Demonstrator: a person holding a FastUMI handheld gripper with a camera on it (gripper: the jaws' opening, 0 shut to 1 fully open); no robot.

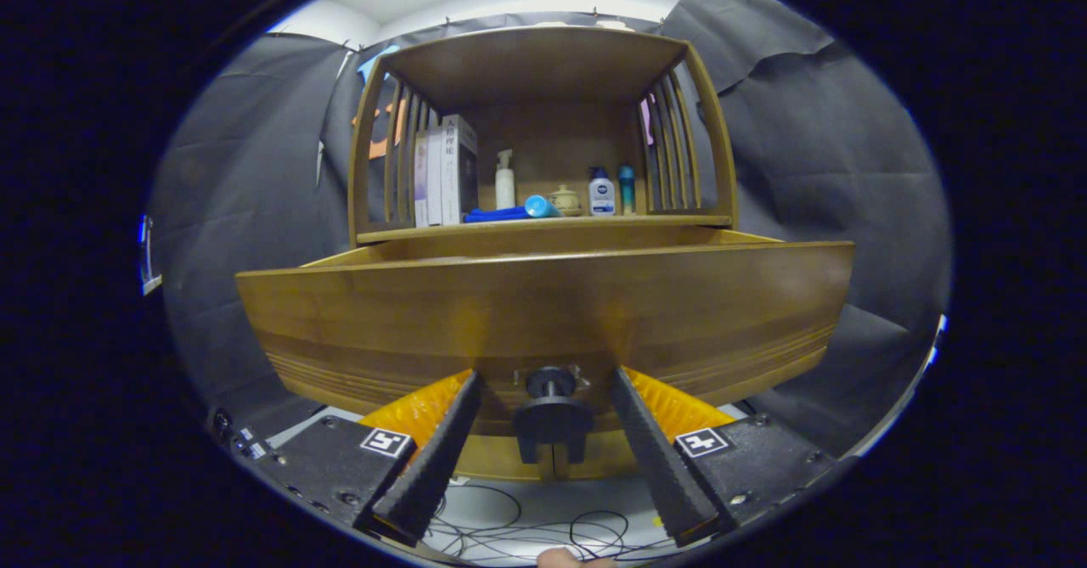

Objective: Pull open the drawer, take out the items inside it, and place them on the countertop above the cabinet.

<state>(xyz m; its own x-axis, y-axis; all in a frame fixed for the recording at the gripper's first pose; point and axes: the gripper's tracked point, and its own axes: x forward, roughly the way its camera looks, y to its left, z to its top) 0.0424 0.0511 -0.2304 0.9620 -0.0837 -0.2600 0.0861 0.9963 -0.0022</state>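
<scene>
Starting at your left, the booth's dark cloth wall (255, 169) hangs behind the wooden cabinet (543, 67), whose left side is a row of curved slats (395, 156). Just inside those slats, a few upright boxes or books (443, 171) stand on the countertop (543, 225). Next along, a blue cloth (492, 214) lies flat with a light blue cylinder (540, 205) on its side touching it, and a white spray bottle (505, 179) stands behind them. Further right you see a small round lidded jar (566, 200), then a white bottle with a blue cap (601, 192), then a slim teal bottle (626, 188) just beside the right-hand slats. Below the countertop, the drawer (543, 313) is pulled out toward you, its wide front panel spanning the space just beyond your fingers; you cannot tell what lies inside, because the front hides it. Your gripper (543, 398) is spread wide, holding nothing: the left finger (429, 458) and right finger (658, 453) flank the dark round drawer knob (552, 411) with clear gaps on both sides. Under the fingers, thin cables (518, 530) loop over a pale floor.
</scene>
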